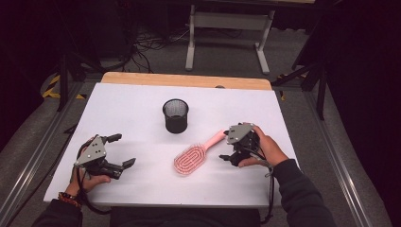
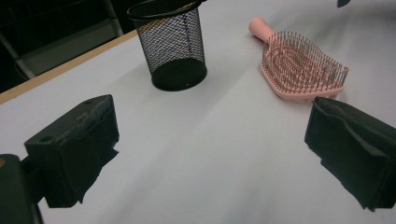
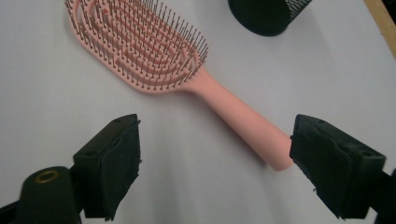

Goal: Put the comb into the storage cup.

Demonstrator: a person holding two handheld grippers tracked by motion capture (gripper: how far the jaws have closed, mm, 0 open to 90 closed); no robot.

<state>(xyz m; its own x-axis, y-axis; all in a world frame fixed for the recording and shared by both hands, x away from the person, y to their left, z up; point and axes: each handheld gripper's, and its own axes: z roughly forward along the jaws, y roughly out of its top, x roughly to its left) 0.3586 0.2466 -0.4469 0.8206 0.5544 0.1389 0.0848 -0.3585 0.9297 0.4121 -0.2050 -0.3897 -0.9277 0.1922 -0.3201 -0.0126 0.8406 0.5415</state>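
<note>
This looks like a lab or a recording studio rather than a home. The tabletop is a bare white sheet laid over a wooden board whose edge shows at the far side, and metal rails run along both of its long sides. Around it hang dark curtains, with black stand legs on a grey carpeted floor. Loose cables lie on that floor behind the tabletop, yellow-black hazard tape marks a spot at the left, and a white height-adjustable desk frame stands at the back.
</note>
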